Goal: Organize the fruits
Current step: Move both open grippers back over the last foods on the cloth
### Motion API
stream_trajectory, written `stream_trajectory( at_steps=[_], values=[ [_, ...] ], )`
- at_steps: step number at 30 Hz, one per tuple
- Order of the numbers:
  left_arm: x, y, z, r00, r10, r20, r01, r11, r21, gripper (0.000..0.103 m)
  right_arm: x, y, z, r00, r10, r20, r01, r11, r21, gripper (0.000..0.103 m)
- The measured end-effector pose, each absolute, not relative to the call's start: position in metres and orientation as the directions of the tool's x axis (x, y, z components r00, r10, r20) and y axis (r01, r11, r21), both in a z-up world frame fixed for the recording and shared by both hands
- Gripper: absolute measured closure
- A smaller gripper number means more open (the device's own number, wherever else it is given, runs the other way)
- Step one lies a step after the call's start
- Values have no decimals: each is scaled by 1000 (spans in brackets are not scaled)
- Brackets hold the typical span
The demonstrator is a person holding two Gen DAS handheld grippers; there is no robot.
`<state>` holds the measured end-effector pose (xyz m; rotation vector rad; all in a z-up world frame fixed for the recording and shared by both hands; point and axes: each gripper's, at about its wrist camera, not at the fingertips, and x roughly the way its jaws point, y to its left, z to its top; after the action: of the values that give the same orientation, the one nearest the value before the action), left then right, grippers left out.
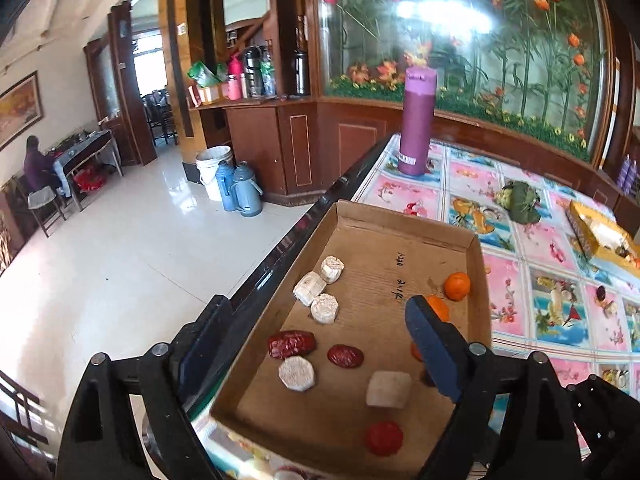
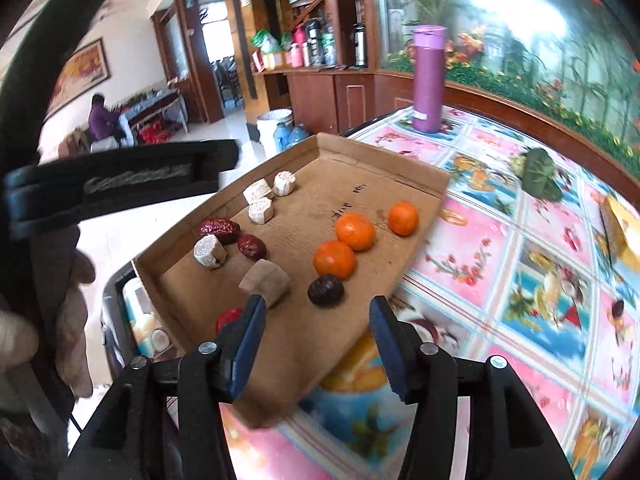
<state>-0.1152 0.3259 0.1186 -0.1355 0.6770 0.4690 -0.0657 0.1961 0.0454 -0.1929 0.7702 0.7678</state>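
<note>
A shallow cardboard tray point(image 2: 360, 184) is seen at the table's left edge, on a floral tablecloth point(image 2: 520, 240). Three oranges point(image 2: 355, 231) are lined along the tray's right side, pale blocks point(image 1: 315, 289) and red dates point(image 1: 291, 344) along its left. Both the left gripper point(image 1: 316, 344) and the right gripper point(image 2: 318, 322) are held wide open and empty above the tray's near end.

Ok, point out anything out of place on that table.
One dark fruit lies loose on the tablecloth, apart from the cardboard tray where the oranges, red dates and pale chunks are gathered. The tray also hangs over the table edge at its near left corner.
</note>
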Motion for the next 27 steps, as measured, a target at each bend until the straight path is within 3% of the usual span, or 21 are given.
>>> stream_trajectory(
  at_steps=[5, 15, 27],
  values=[
    [-135, 306, 124, 695, 374, -614, -466, 884, 11, 14, -79, 162, 53, 497, 569, -656, -633, 754, 174, 36],
    [-146, 253, 130, 720, 392, -573, -405, 907, 112, 14, -93, 117, 56, 534, 565, -629, -559, 794, 238, 35],
    [-143, 225, 126, 723, 373, -582, -358, 922, 147, 14, -91, 86, 52, 547, 569, -613, -515, 807, 290, 32]
  ],
)
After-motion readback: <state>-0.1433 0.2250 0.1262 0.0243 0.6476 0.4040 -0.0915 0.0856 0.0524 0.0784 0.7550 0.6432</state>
